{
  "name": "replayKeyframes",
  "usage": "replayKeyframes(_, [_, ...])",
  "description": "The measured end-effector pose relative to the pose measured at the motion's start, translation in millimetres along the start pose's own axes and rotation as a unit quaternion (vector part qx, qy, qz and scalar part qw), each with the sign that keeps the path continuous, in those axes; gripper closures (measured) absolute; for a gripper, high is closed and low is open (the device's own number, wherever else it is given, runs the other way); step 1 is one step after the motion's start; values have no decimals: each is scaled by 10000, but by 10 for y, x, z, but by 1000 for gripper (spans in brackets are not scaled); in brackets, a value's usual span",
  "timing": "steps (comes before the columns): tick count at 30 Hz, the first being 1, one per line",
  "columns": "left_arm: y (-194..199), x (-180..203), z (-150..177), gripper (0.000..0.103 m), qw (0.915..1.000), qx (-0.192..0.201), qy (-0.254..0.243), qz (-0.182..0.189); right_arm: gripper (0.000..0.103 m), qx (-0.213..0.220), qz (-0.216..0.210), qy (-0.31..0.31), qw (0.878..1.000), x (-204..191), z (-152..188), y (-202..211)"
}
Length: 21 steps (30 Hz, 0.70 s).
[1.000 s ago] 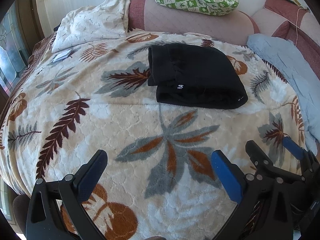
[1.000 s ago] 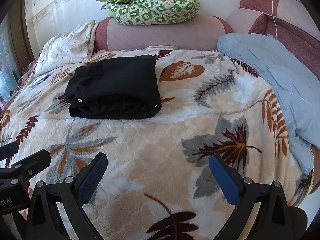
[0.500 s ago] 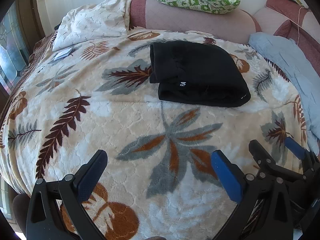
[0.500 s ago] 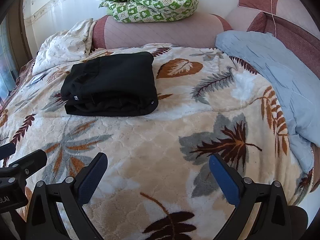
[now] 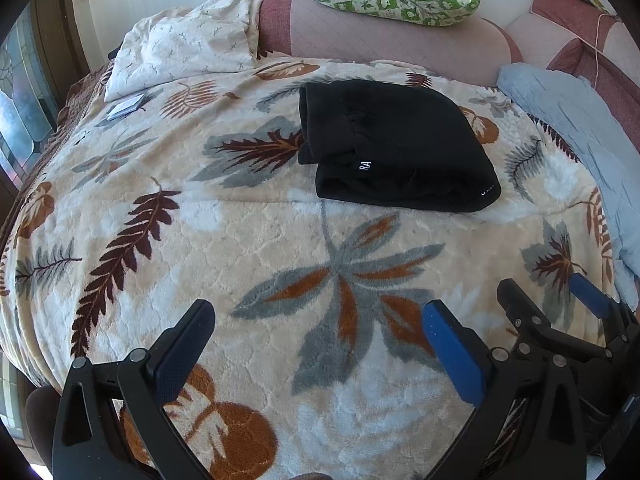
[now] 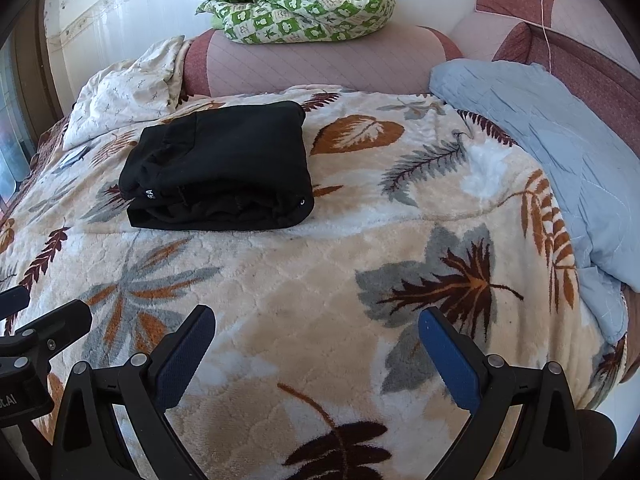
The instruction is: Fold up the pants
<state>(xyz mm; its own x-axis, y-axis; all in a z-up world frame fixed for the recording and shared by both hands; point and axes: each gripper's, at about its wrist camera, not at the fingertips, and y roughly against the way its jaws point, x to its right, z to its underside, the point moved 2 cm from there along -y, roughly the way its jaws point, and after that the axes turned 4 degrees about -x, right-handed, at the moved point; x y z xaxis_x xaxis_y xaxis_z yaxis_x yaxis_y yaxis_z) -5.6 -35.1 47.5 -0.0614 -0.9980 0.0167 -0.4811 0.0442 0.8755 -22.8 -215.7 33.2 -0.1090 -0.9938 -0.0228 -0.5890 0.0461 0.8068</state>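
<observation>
**Pants folded, both grippers drawn back**

The black pants (image 5: pixel 396 148) lie as a compact, layered bundle on the leaf-patterned blanket (image 5: pixel 248 248), toward the far middle of the bed, just short of the pink padded headboard (image 6: pixel 320 64). Nothing touches them. Over the last second they have hardly moved in either view — only a slight drift in the frame, which reads as the cameras shifting a little, not the cloth. To me that says the folding is done and the hands are simply backing off; no fold is left open that I can see.

The left gripper (image 5: pixel 320 344) hangs low over the near edge of the blanket, its blue-padded fingers spread wide and holding nothing. The right gripper (image 6: pixel 316 344) is the same — spread, empty, well apart from the bundle — and sits just beside the left one.

A small white tag on the front fold shows the letters "RA" (image 5: pixel 365 166); the rest is tucked out of sight. On the left gripper's body, at the edge of the right view, a fragment reads ".AI". A tiny round metal eyelet (image 6: pixel 301 201) sits at the bundle's right corner.

Farther out: a green checked quilt (image 6: pixel 296 0) on the headboard, a pale blue cover (image 6: pixel 560 152) to the right, a cream pillow (image 5: pixel 188 48) to the left.
</observation>
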Motion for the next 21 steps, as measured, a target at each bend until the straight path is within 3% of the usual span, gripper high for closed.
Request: replayKeyframes(21, [-55,-29,7,0,9999,-158,-10,8,0,-34,-4,-6,10000,13,16,-25])
